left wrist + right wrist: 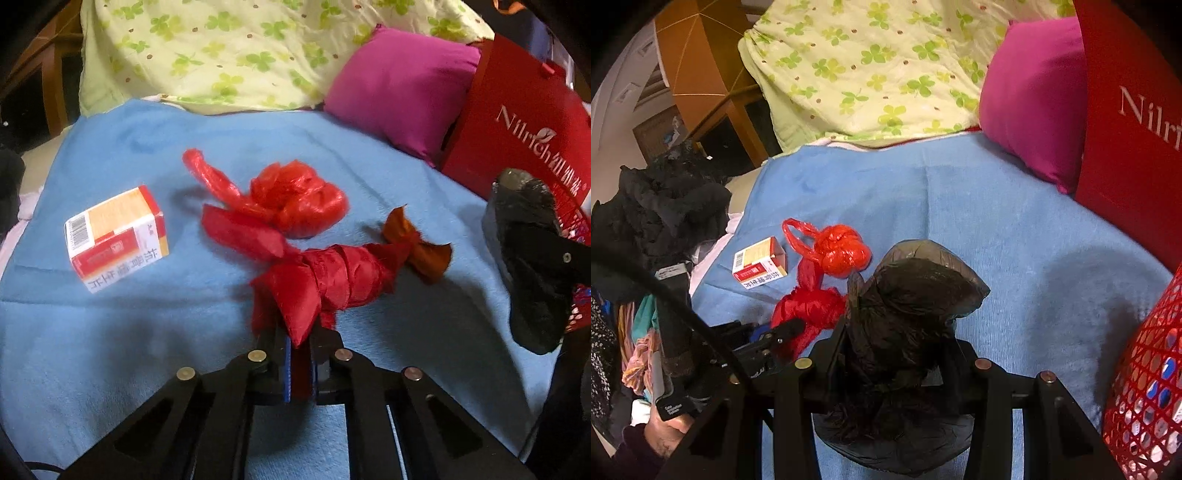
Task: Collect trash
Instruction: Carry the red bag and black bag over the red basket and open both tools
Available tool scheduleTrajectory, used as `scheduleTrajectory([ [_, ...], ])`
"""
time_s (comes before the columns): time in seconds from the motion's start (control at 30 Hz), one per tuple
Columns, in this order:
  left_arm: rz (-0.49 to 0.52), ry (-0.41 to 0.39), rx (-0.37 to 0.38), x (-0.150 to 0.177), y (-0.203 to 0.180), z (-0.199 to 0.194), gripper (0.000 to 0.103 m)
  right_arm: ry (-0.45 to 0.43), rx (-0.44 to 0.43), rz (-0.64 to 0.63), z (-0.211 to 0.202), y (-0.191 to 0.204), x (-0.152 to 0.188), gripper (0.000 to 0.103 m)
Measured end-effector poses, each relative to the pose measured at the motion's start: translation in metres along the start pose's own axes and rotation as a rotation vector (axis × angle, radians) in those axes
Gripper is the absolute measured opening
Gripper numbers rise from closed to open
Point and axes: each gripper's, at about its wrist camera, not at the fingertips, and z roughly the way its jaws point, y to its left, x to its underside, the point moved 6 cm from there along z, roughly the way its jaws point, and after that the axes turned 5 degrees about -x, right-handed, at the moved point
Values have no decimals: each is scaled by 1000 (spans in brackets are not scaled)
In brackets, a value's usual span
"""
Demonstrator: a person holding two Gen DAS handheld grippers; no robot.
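My left gripper [300,345] is shut on an end of a tied red cloth bundle [343,280], which lies on the blue blanket [147,332]; it also shows in the right wrist view [809,310]. My right gripper is shut on a crumpled black plastic bag [905,332] that hides its fingertips; the bag also shows at the right of the left wrist view [532,258]. A knotted red plastic bag [291,199] [842,251] and a small medicine box [118,243] [759,266] lie on the blanket beyond.
A red mesh basket [1145,387] stands at the right, beside a red paper bag [517,122]. A magenta pillow [399,85] and a clover-print quilt [221,51] lie at the back. Dark clothes [661,206] pile up at the left.
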Motion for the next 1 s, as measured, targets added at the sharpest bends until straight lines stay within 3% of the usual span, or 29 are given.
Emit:
scheduleTrajectory([
  [0.27,-45,-75,28,10,0,-45,7,-63,-29,-50,-20,13,-6,47],
  [0.4,-38,-140,-28,16,-10,-70,7,-105,-46,-87,-38,22,-8,47],
  [0.57,-75,-177,19,26,-31,-103,7,-205,-91,-117,-77,31,-16,47],
  [0.8,-32,-277,34,-15,-68,-151,7,-320,-109,-78,-127,14,-23,47],
  [1.0,20,-315,103,-46,-117,-171,7,-424,-74,42,-171,-36,-29,47],
])
